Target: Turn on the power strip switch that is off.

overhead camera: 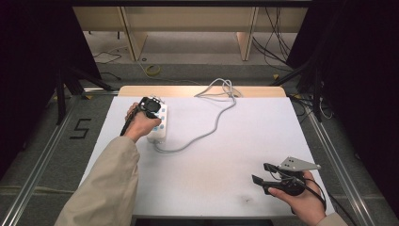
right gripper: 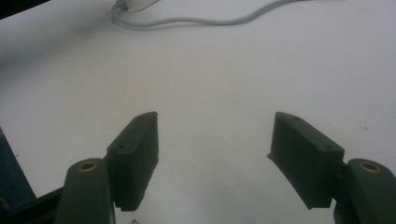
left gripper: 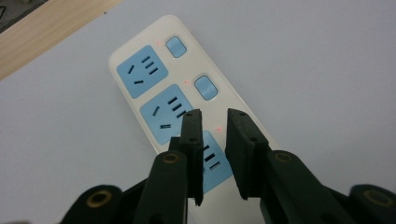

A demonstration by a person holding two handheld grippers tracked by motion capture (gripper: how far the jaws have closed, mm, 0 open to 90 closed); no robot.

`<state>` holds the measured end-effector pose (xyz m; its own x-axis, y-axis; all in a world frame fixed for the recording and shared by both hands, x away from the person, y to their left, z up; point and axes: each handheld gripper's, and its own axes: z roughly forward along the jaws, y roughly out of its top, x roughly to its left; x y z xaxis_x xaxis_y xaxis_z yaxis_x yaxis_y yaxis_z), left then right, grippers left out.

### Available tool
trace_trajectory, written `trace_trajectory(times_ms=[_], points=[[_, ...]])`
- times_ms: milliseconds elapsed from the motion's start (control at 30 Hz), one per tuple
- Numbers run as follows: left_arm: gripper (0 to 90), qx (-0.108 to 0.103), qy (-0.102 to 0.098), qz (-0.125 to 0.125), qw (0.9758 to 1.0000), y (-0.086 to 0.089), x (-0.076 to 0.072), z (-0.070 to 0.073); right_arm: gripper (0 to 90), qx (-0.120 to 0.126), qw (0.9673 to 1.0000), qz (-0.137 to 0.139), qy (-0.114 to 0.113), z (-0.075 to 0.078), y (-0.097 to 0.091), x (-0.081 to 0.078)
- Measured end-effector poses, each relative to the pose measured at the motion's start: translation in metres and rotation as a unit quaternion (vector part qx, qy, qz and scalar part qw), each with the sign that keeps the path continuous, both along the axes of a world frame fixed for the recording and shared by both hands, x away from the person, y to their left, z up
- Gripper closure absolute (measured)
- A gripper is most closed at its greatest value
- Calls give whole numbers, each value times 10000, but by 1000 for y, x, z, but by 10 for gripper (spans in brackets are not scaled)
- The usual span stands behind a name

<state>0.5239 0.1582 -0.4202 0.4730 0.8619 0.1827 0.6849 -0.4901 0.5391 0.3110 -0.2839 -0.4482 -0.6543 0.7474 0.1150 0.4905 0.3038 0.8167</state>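
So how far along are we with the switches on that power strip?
Three red lights glow beside the switches on the power strip, so they look switched on. The left gripper hovers over the nearest socket, jaws slightly apart, holding nothing. The right gripper waits open over the table. Nothing is plugged in.

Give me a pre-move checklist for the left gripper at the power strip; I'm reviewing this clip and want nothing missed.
1. Left gripper over the power strip: ok, its tips hang above the nearest socket.
2. Left jaws free: ok, a narrow gap, nothing between them.
3. Near switch: cannot tell, the jaws cover that spot; the two farther switches are in plain sight.
4. Strip flat on the table: ok.
5. Cable out of the way: ok, it trails off toward the far edge.
6. Right gripper clear: ok, open, empty, at the near right of the table.
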Motion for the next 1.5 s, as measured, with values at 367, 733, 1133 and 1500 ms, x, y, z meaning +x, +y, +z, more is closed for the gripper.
trace_trajectory(times_ms=[367,733,1133,1500], points=[[587,-376,-39,60,9993,15,-17,2,327,1,10000,-4,-4,0,1,0],[463,-808,-132,-418,9958,24,-33,3,327,-3,10000,-1,-11,0,1,0],[376,-798,-321,-566,9947,23,-47,2,327,-2,10000,0,-6,0,1,0],[333,-1013,-614,-911,9888,21,-73,4,326,11,10000,-8,-6,0,0,1]])
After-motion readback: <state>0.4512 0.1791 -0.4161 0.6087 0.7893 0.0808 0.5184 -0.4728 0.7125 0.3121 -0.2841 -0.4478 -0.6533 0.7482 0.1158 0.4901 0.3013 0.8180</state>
